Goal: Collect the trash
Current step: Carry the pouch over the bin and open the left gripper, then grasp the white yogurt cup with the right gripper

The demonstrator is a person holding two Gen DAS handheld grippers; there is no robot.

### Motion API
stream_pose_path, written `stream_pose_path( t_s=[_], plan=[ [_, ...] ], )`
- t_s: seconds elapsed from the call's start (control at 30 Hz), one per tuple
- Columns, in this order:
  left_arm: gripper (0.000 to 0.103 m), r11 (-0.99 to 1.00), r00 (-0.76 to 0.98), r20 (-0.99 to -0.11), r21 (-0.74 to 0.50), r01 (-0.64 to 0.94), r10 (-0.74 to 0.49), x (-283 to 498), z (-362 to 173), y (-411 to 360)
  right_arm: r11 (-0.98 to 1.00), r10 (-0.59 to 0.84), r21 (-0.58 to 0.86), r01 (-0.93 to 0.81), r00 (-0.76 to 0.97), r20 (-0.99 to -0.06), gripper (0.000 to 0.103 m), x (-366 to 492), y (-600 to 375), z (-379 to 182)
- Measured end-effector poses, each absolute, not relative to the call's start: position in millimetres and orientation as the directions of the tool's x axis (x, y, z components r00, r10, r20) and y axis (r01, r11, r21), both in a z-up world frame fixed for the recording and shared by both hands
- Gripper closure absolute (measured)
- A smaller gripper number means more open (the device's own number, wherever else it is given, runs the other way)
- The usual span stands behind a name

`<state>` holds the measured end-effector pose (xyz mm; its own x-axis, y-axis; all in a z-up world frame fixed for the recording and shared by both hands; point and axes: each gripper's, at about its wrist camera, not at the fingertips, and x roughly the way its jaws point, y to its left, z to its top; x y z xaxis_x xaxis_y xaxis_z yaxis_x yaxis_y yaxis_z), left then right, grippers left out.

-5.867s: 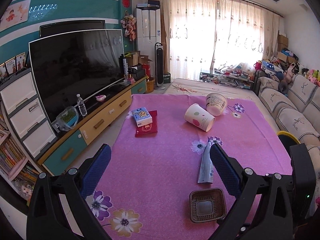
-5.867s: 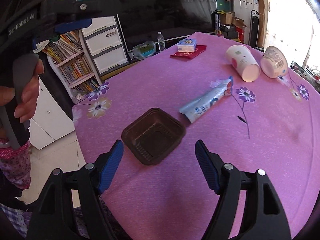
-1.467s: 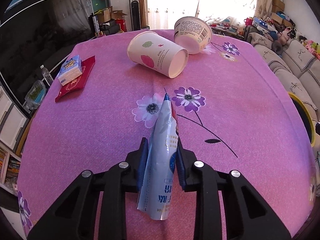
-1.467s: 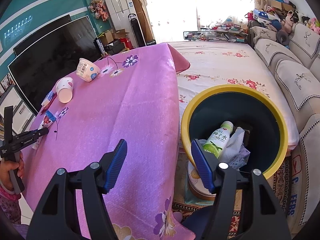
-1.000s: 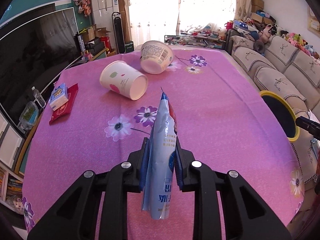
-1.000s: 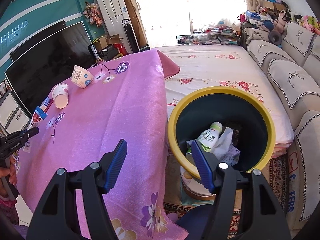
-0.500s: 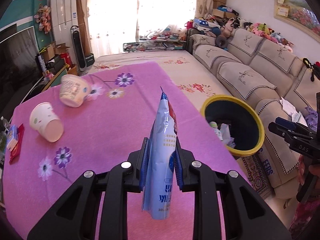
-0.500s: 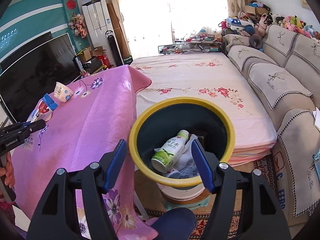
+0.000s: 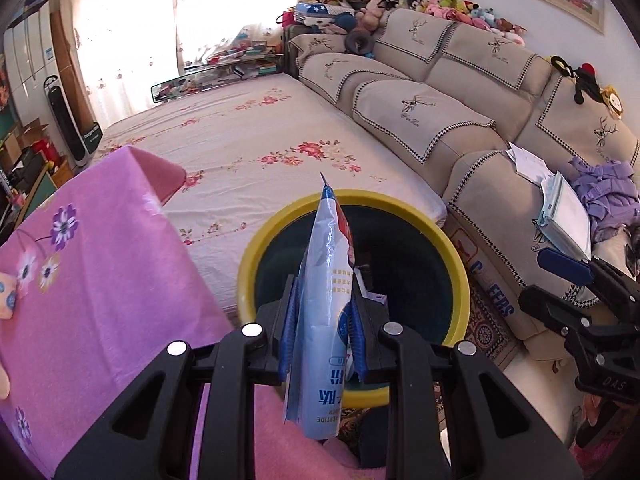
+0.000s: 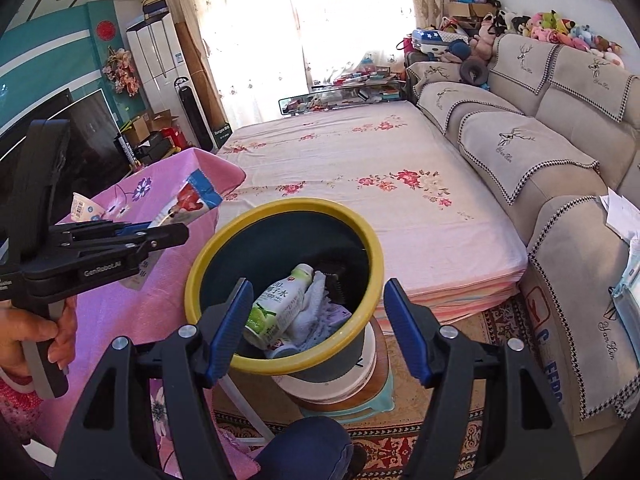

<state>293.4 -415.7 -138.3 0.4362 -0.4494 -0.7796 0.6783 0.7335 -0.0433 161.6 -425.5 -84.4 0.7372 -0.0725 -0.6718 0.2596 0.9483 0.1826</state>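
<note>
A: What is the biggest thing in sight?

B: The beige sofa with deer-embroidered covers (image 9: 460,92), then the flowered cream mattress (image 10: 360,184), then the table under a pink flowered cloth (image 9: 100,280). Beside the table's edge stands the round dark bin with a yellow rim (image 10: 372,240).

A: What does one view give that the other lacks?

B: The right wrist view looks down into the bin: a white plastic bottle with a green label (image 10: 276,304) lies there among crumpled white tissue (image 10: 316,312). The left wrist view hides most of that behind the flat, light-blue and white plastic pouch with red print (image 9: 326,300).

A: And the grippers?

B: The left gripper (image 9: 322,318) has its blue pads pressed onto the pouch at mid-length. The pouch is crinkled, narrow end pointing forward, held in the air at the bin's near rim. The right gripper (image 10: 316,328) stands wide apart with nothing between its jaws, above the bin.
</note>
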Motion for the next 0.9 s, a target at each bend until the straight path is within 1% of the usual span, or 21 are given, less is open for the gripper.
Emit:
stream_pose_path(
  t_s=[0.13, 0.17, 0.2, 0.27, 0.4, 0.53, 0.63, 0.8, 0.9],
  plan=[
    [0.076, 0.717, 0.421, -0.789, -0.035, 0.696, -0.448, 301, -149, -451, 0.938, -0.086, 0.192, 0.290, 0.728, -0.680, 0.037, 158, -438, -90],
    [0.072, 0.713, 0.414, -0.792, -0.036, 0.701, -0.448, 303, -152, -458, 0.936, -0.091, 0.191, 0.296, 0.726, -0.682, 0.037, 158, -440, -91],
    [0.052, 0.713, 0.409, -0.796, -0.039, 0.700, -0.446, 308, -156, -464, 0.934, -0.095, 0.190, 0.302, 0.724, -0.683, 0.037, 157, -441, -92],
    [0.023, 0.730, 0.417, -0.798, -0.041, 0.683, -0.435, 313, -160, -468, 0.931, -0.104, 0.189, 0.312, 0.723, -0.683, 0.036, 155, -443, -91],
    [0.023, 0.747, 0.427, -0.783, -0.070, 0.662, -0.452, 311, -153, -445, 0.932, -0.111, 0.180, 0.313, 0.724, -0.681, 0.036, 151, -437, -87],
    [0.021, 0.772, 0.466, -0.746, -0.099, 0.628, -0.475, 294, -130, -385, 0.946, -0.093, 0.165, 0.278, 0.723, -0.684, 0.035, 157, -420, -83],
    [0.019, 0.803, 0.513, -0.720, -0.103, 0.587, -0.467, 277, -112, -327, 0.960, -0.045, 0.171, 0.222, 0.726, -0.686, 0.035, 170, -401, -81],
    [0.013, 0.884, 0.636, -0.671, -0.065, 0.462, -0.382, 251, -89, -218, 0.983, 0.071, 0.172, 0.068, 0.721, -0.690, 0.035, 208, -352, -72],
    [0.013, 0.931, 0.691, -0.653, -0.061, 0.359, -0.309, 239, -85, -152, 0.983, 0.154, 0.179, -0.040, 0.711, -0.686, 0.034, 236, -315, -66]
  ],
)
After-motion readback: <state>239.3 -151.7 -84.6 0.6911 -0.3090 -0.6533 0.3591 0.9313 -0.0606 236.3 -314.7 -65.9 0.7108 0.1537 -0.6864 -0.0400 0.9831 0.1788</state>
